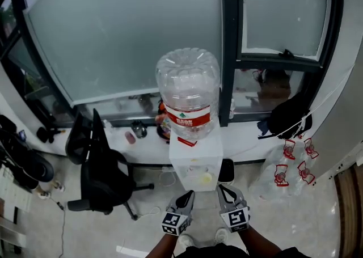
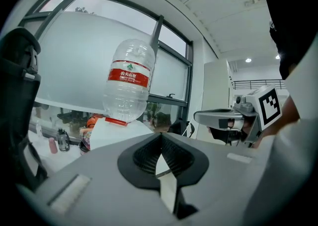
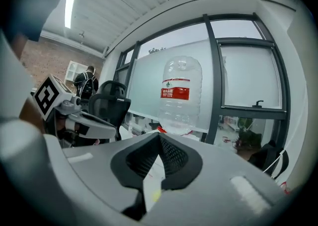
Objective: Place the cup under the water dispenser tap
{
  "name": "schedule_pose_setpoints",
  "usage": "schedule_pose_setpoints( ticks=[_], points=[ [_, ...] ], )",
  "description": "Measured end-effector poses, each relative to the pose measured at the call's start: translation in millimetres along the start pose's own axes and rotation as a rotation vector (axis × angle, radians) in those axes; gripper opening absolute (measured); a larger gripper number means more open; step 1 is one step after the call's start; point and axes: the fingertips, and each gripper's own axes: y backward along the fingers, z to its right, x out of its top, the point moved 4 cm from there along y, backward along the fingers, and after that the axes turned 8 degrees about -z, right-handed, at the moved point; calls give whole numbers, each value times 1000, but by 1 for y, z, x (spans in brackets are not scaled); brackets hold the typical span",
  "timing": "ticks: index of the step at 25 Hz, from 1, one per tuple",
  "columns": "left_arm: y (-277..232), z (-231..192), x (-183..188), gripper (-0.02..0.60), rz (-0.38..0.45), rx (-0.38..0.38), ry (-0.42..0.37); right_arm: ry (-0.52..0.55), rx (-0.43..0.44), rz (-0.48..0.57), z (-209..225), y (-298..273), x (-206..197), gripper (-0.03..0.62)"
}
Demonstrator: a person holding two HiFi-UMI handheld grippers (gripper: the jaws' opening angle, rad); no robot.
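The white water dispenser point(image 1: 195, 157) stands by the window with a big clear bottle point(image 1: 187, 89) upside down on top. A small pale yellow object point(image 1: 205, 178), possibly the cup, sits in the recess on its front; the taps are too small to make out. Both grippers hover side by side just in front of the dispenser, level and pointing at it. My left gripper point(image 1: 189, 194) point(image 2: 160, 137) has its pads meeting with nothing between them. My right gripper point(image 1: 223, 189) point(image 3: 159, 137) is likewise shut and empty. Each gripper view shows the bottle point(image 2: 128, 81) point(image 3: 180, 93) ahead.
A black office chair point(image 1: 96, 166) stands left of the dispenser. Small bottles point(image 1: 130, 136) line the window sill. A clear bag of bottles point(image 1: 286, 166) and a black bag point(image 1: 289, 116) are to the right. A person point(image 3: 88, 82) stands far off in the right gripper view.
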Motion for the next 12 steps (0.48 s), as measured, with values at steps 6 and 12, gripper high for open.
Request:
schedule_pose_setpoints(
  ticks=[6,12],
  points=[
    [0,6,10,17,14,-2,-21,-30,-12,28,5,-1,4,2],
    [1,3,14,17,11,7,-29,-23,-17,35,9,1,7,2]
  ],
)
